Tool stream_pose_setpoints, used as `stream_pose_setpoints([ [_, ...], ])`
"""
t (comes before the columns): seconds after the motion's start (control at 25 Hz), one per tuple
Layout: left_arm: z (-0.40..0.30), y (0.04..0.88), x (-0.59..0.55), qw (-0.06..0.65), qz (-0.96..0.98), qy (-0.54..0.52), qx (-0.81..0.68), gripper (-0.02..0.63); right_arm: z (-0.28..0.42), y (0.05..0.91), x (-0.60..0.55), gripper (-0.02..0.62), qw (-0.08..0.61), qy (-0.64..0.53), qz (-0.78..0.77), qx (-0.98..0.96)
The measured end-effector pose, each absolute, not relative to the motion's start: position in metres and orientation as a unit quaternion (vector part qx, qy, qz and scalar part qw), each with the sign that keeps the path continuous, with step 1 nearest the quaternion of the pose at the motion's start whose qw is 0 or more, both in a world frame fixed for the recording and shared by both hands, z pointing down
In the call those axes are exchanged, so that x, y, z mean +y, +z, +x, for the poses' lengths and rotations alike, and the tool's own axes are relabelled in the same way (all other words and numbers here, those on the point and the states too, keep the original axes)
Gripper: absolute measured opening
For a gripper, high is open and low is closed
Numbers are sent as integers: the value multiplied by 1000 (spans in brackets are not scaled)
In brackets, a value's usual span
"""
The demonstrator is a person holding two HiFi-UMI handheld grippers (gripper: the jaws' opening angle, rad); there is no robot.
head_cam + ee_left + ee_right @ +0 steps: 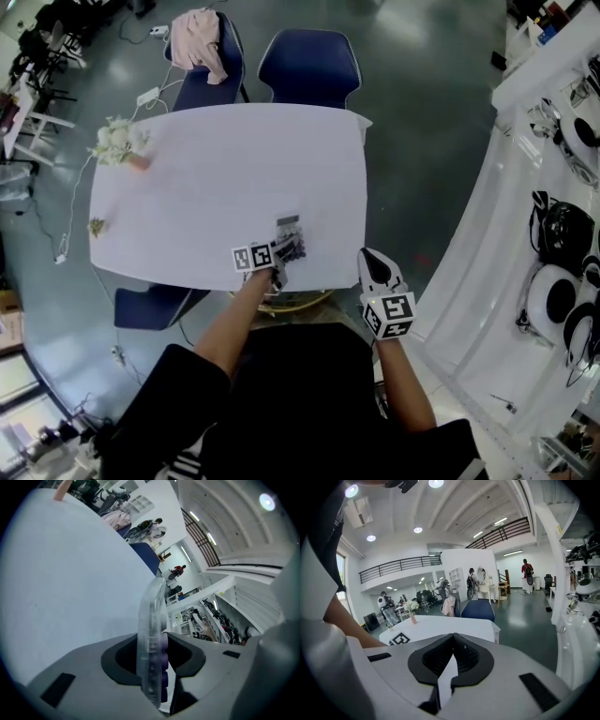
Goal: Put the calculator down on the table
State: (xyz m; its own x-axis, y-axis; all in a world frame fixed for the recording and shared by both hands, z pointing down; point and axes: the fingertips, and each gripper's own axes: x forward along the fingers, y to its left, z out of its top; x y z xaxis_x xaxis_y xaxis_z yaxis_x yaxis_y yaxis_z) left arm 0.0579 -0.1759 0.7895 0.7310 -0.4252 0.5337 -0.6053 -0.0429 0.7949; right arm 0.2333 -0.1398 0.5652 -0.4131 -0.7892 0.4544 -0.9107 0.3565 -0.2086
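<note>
The calculator has a clear body and purple keys. It sits just above the near edge of the white table, and my left gripper is shut on it. In the left gripper view the calculator stands edge-on between the two jaws, and the tabletop fills the left. My right gripper hangs off the table's near right corner. In the right gripper view its jaws meet at the tips with nothing between them.
A pink vase of flowers stands at the table's far left corner. Two blue chairs face the far side, one draped with a pink garment; another chair is at the near left. A white counter with headgear runs along the right.
</note>
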Motion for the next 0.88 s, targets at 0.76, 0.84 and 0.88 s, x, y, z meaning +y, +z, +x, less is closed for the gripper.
stream_pose_setpoints([
  [0.76,48,828,-172,556,712,183,-389,276,305,553,-147,-2,182,154,577,-781],
  [0.84,37,828,-172,539,710,201,-406,318,307,542,-143,-2,175,147,589,-775],
  [0.88,31,828,-171,531,708,208,-416,324,308,537,-139,-2,174,141,593,-773],
])
